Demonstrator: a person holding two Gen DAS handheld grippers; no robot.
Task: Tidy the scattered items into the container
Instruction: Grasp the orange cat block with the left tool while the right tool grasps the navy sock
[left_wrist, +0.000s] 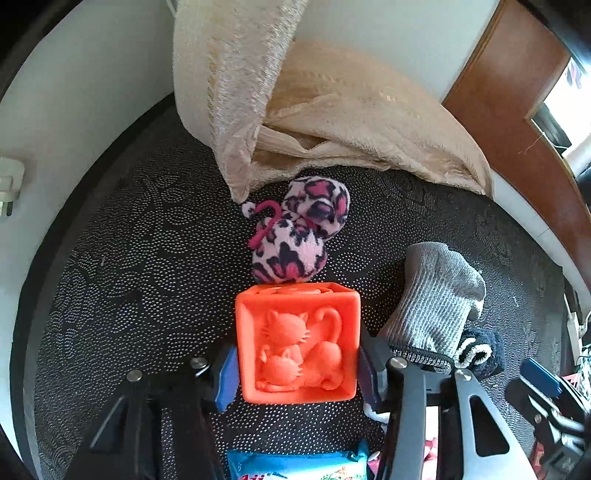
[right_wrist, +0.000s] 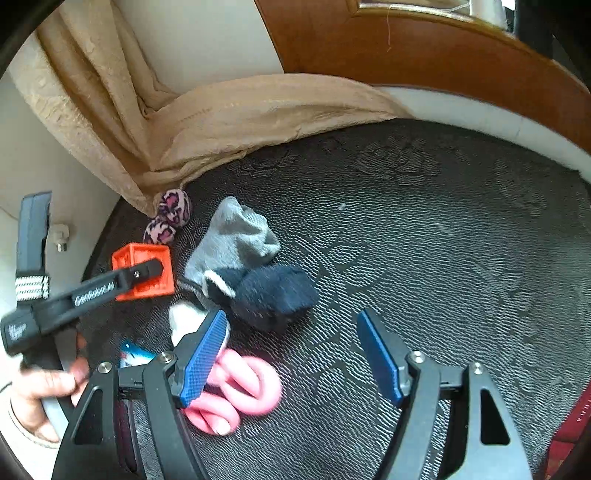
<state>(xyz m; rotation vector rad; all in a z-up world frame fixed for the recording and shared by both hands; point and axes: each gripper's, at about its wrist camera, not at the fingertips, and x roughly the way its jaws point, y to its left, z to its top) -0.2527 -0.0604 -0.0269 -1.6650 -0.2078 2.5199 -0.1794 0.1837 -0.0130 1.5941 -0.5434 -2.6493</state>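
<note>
Dark patterned mat (left_wrist: 140, 240) — left claw (left_wrist: 295, 365) grips orange block (left_wrist: 297, 343); right claw (right_wrist: 291, 354) wide.

A dark patterned bench (right_wrist: 424, 206) meets a white wall (left_wrist: 85, 92). A beige curtain (left_wrist: 229, 81) drapes onto it, beside a brown wooden door (left_wrist: 506, 96); daylight enters top right.

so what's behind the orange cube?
Directly behind the orange cube lies a pink leopard-print plush, then a beige curtain on the mat. Whether plush and cube touch can't be told; the cube hides that gap.
</note>
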